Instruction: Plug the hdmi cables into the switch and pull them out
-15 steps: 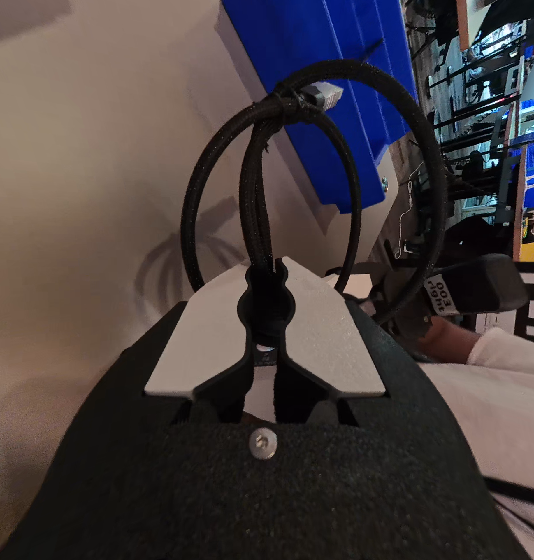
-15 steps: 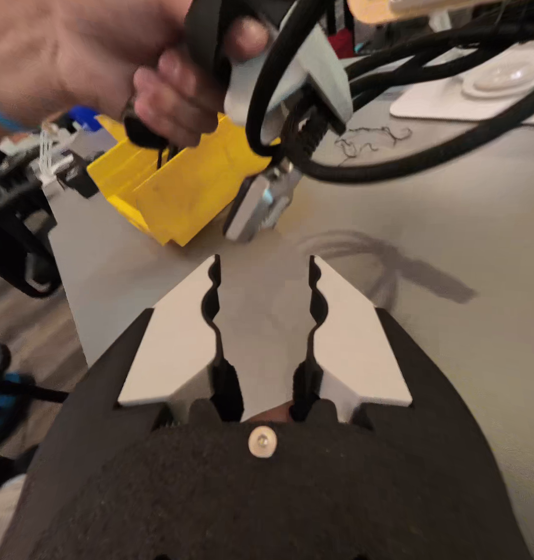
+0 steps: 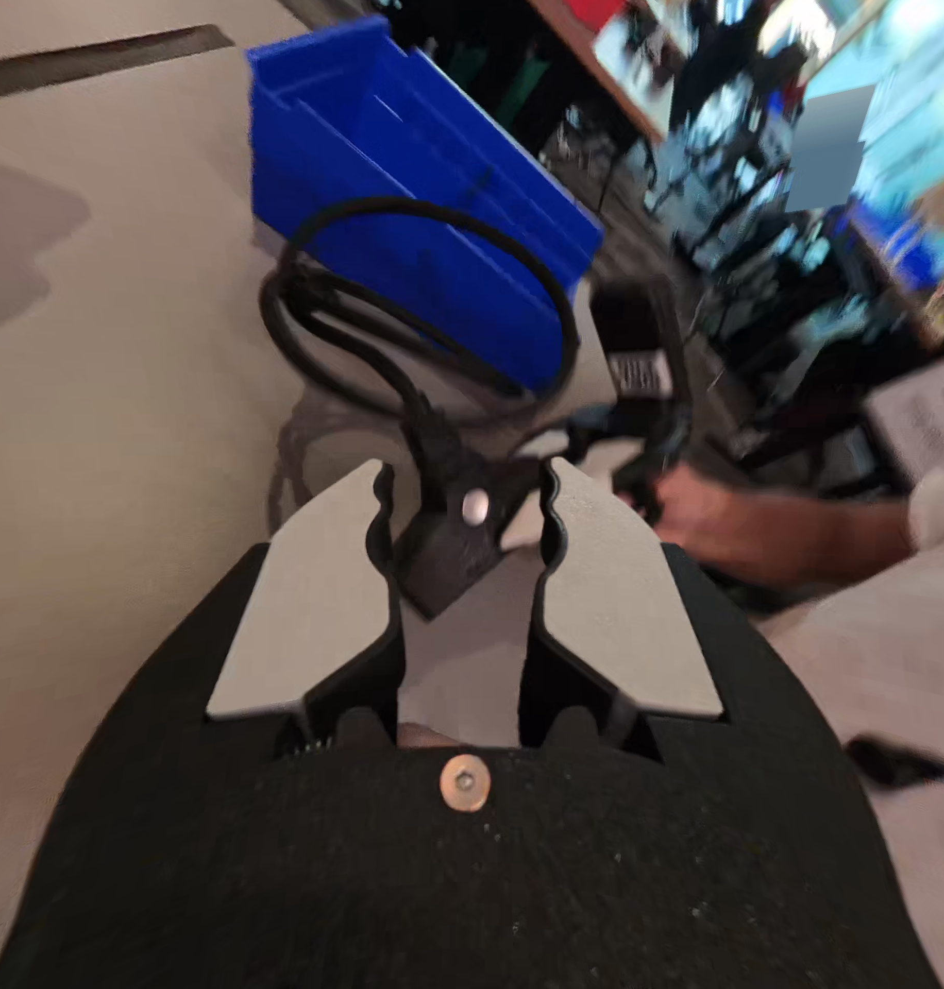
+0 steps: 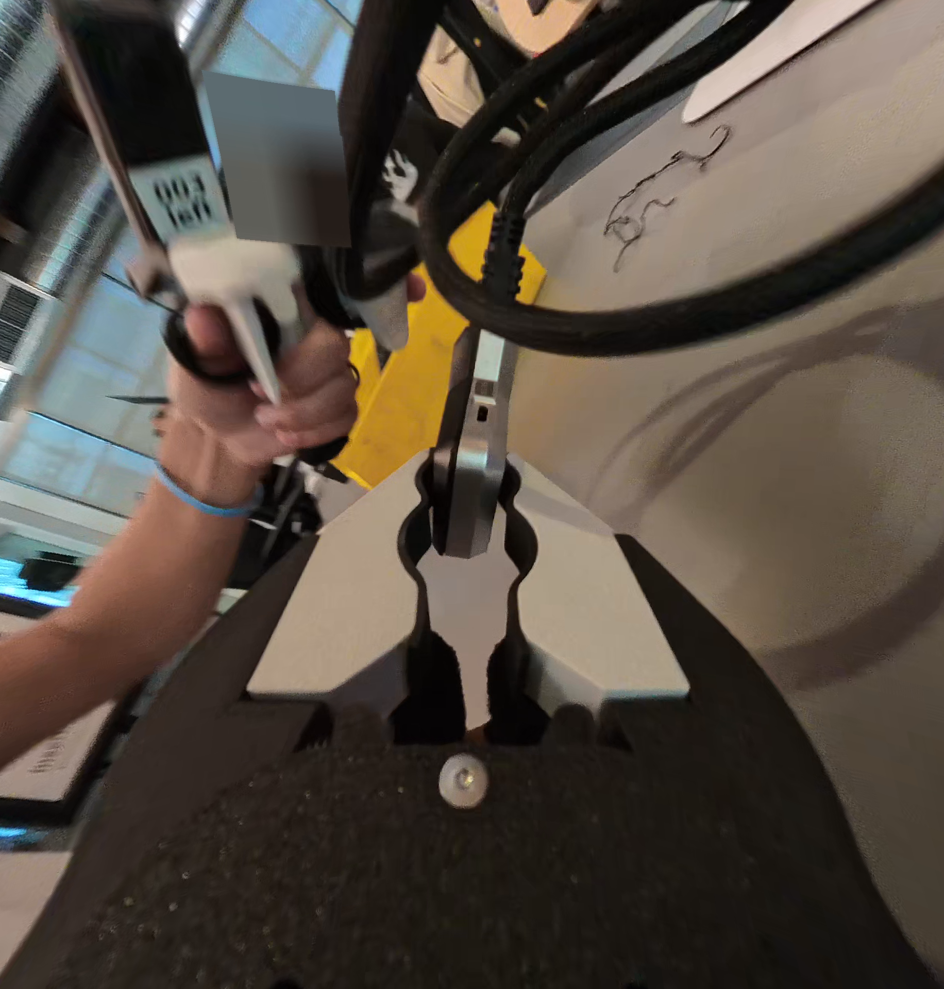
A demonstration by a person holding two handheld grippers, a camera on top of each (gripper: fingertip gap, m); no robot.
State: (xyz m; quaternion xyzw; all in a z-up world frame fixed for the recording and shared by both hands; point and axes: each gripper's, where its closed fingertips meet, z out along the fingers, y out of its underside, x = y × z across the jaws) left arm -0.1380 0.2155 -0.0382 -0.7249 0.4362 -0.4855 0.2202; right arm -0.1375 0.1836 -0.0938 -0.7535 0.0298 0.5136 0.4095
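Switch (image 4: 472, 481) now between right gripper (image 4: 467, 484) fingertips

Motion blur smears the room (image 3: 780, 225) behind the blue bin (image 3: 405, 214) in the left wrist view. In the right wrist view, the black cable loops (image 4: 673, 299) run off the top and right edges, their far ends unseen.

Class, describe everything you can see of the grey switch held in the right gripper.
The switch is a slim, flat box, silver-grey and metallic-looking with a dark face on one side and a small port on its edge. It stands on end, its lower end pinched between the right gripper fingertips. A black braided cable enters its top.
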